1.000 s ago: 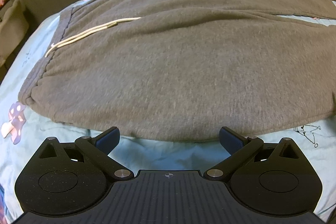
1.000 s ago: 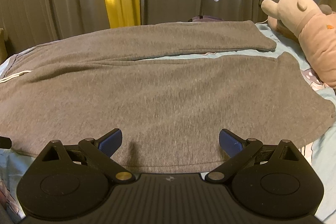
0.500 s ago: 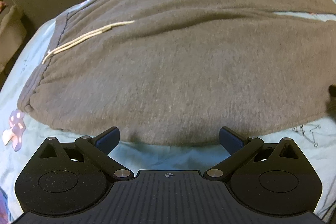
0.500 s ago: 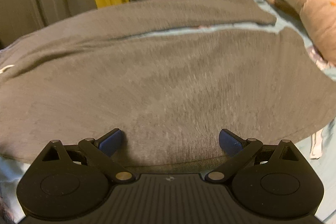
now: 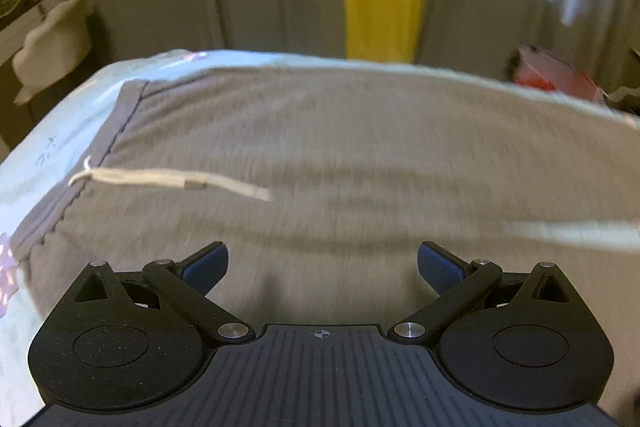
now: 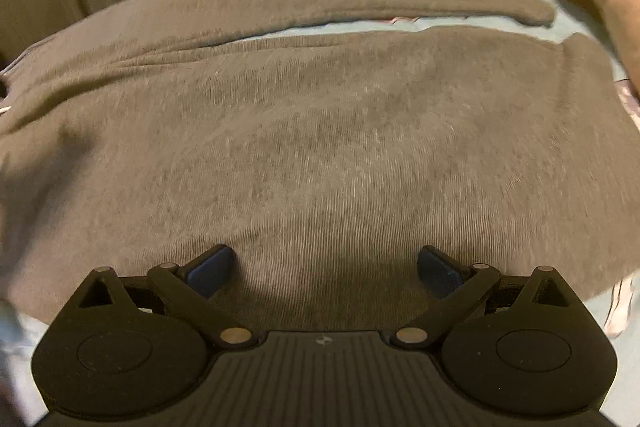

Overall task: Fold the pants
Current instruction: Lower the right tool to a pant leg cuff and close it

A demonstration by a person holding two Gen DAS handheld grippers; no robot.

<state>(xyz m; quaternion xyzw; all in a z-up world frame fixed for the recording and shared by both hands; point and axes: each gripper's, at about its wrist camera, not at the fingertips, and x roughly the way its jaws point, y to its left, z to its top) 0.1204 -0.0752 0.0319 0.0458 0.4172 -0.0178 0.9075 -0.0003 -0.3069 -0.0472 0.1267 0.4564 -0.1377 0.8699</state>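
Left claw (image 5: 322, 261) gaping wide, gripping nothing, hovering over pants (image 5: 360, 155) near drawstring (image 5: 168, 178). Pants lying spread flat on bed (image 5: 48, 147). Right claw (image 6: 325, 265) likewise splayed, empty, over near leg. Fabric looking soft, limp, thick; pinching near hem edge likely best.

Left gripper (image 5: 322, 263) and right gripper (image 6: 324, 263) identical: matte black ribbed body, round side discs, silver pivot screws, small crosshair mark, blue pads (image 5: 204, 265) on black linkage fingers.
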